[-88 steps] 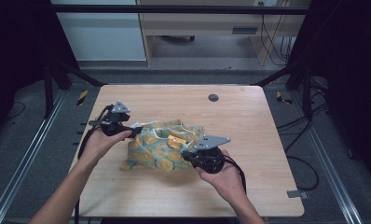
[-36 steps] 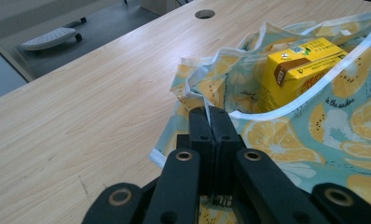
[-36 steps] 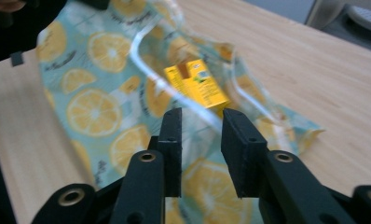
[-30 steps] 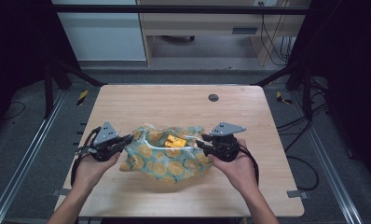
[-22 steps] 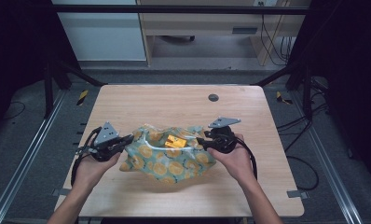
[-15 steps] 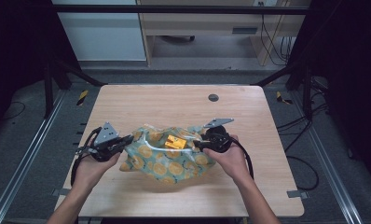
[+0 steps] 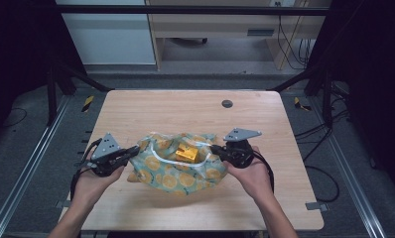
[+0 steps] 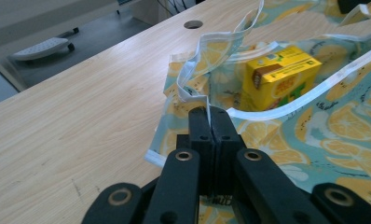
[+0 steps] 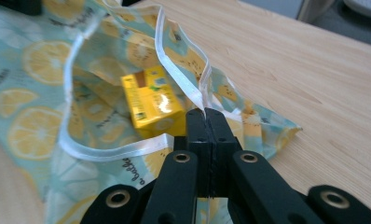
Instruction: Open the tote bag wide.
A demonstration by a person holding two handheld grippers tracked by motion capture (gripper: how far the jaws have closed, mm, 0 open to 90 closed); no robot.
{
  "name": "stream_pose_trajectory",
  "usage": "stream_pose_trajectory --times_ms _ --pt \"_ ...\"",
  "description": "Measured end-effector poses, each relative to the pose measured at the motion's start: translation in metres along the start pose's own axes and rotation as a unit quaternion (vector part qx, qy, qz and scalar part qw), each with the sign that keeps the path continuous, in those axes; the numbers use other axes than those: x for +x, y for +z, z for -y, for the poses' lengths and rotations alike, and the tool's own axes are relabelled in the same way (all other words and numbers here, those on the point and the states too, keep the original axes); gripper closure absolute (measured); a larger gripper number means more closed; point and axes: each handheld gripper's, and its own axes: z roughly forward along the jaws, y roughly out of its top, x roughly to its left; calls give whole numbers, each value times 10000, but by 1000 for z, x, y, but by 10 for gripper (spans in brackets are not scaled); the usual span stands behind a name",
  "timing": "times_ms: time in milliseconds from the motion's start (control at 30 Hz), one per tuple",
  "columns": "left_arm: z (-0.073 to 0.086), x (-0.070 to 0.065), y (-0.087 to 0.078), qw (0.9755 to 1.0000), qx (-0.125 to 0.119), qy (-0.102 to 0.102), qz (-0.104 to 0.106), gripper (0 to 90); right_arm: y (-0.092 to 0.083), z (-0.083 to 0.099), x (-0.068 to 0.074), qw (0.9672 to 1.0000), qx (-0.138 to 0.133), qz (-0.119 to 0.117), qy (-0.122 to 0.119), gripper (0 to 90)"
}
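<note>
High view puts your wooden table (image 7: 151, 109) mid-frame, a dark round hole (image 7: 227, 103) near its far edge, grey floor and a pale desk beyond. Your lemon-print bag (image 7: 178, 176) lies at lower centre, white-rimmed mouth open, a yellow box (image 7: 187, 153) inside. Your left gripper (image 7: 134, 151) and right gripper (image 7: 214, 148) each have jaws closed on the rim. Box lettering is too blurred to read.
</note>
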Motion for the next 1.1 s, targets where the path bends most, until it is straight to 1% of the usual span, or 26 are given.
stream_pose_trajectory --times_ms 167,233,333,400,500,733,933,1100 --pt "7 -9 -7 9999 -14 79 119 894 -17 13 15 9997 -123 -172 -132 900" --pt "11 -13 -8 9998 -31 87 166 893 -22 19 18 9995 -173 -217 -150 900" --pt "17 -16 -9 9996 -13 151 252 893 -26 27 21 9991 -228 -306 -183 900" --pt "21 -18 -9 9994 14 171 302 891 -26 34 24 9990 -176 -352 -216 900" --pt "26 -20 -9 9993 51 157 349 889 -25 38 25 9989 -128 -384 -244 900" --pt "34 -18 -5 9993 133 33 334 890 -20 47 25 9990 7 -386 -219 900" --pt "42 -20 -1 9991 230 -13 351 896 -15 54 29 9985 111 -464 -281 900" --pt "48 -20 1 9990 262 -71 361 897 -11 61 31 9978 222 -514 -347 900"
